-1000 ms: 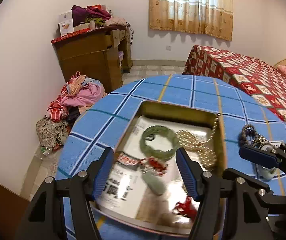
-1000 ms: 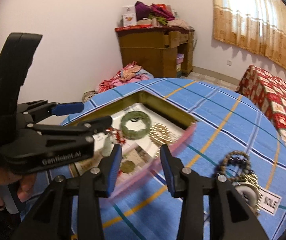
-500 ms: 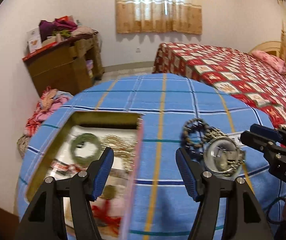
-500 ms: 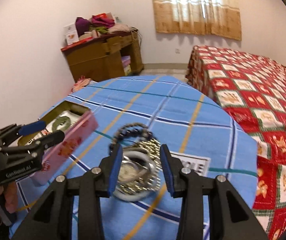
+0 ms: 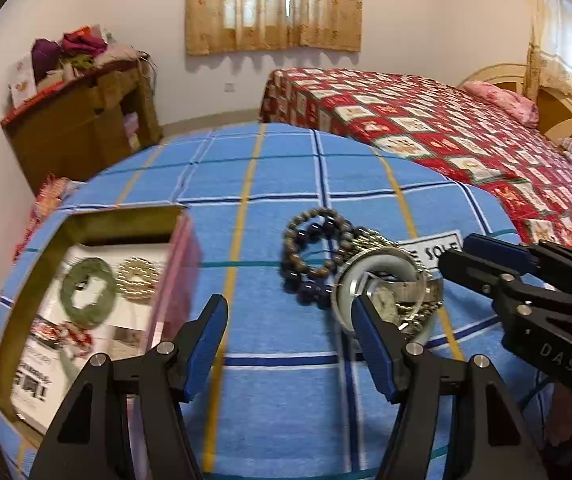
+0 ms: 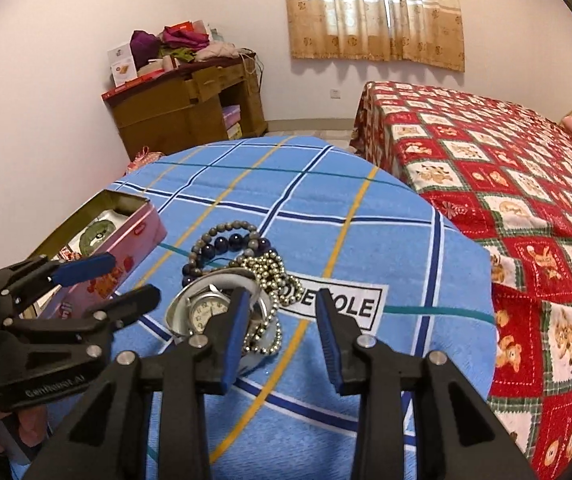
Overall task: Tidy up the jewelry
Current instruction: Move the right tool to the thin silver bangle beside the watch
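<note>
A pile of jewelry lies on the blue checked cloth: dark bead bracelets (image 5: 309, 256) (image 6: 226, 240), a silvery ball chain (image 6: 274, 272), a white bangle (image 5: 381, 266) and a wristwatch (image 6: 206, 310). A pink tin box (image 5: 184, 264) (image 6: 126, 248) stands open on the left, with a green jade bangle (image 5: 88, 292) and a gold bead bracelet (image 5: 138, 280) inside. My left gripper (image 5: 289, 320) is open over bare cloth, its right finger at the pile's edge. My right gripper (image 6: 284, 320) is closing, with only cloth between its jaws; the pile sits just left of it.
The round table (image 6: 425, 240) drops off close behind and to the right of the pile. A bed with a red patterned cover (image 6: 505, 168) stands right of it. A wooden desk piled with clothes (image 6: 190, 104) is against the far wall. A white label (image 6: 349, 304) lies on the cloth.
Both grippers have swung right, from over the tin box to the jewelry pile. The right gripper's jaws have narrowed a little.
</note>
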Motion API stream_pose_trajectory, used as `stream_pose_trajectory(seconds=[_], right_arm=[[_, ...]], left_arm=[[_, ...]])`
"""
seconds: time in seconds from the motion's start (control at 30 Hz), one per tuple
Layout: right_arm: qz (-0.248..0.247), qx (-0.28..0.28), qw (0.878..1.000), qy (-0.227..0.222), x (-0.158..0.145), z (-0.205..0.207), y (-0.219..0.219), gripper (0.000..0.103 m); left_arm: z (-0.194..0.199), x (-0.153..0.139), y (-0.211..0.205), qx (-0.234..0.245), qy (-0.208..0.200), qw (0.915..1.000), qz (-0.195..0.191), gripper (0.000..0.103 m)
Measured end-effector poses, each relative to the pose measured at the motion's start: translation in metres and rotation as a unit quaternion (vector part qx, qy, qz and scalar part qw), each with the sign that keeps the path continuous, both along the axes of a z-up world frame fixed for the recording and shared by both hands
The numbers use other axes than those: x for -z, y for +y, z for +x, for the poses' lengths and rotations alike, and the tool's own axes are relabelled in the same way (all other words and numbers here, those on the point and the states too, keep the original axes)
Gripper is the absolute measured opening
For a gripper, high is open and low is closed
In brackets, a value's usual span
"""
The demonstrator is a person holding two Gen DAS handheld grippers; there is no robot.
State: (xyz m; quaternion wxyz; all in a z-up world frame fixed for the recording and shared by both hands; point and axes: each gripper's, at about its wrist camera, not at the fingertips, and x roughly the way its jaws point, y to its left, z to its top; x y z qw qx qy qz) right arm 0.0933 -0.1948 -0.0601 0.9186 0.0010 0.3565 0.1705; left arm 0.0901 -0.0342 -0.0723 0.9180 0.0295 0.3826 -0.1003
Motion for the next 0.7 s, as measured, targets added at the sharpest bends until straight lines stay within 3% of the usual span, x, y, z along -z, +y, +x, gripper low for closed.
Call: stream_pose_trajectory(seconds=[0.2,0.27,0.47,0.7], right_arm=[[0.007,-0.005,1.0,0.007,0.005,0.002,-0.001,0.038],[0.01,-0.003,1.0,0.007,0.008,0.001,-0.001,0.038],[0.009,0.007,1.0,0.0,0.01,0.0,0.001,0.038],[0.011,-0.003,1.0,-0.008,0.006,-0.001,0.003,0.035]], left_arm=[[0.006,0.009,-0.012,0.029,0.017,0.9993,-0.014,0.064],[0.008,0.011,-0.014,0.039,0.029,0.9985,-0.025,0.056],[0.013,0.02,-0.016,0.072,0.061,0.994,-0.056,0.048],[0.01,0.018,-0.012,0.065,0.056,0.9943,-0.063,0.048]])
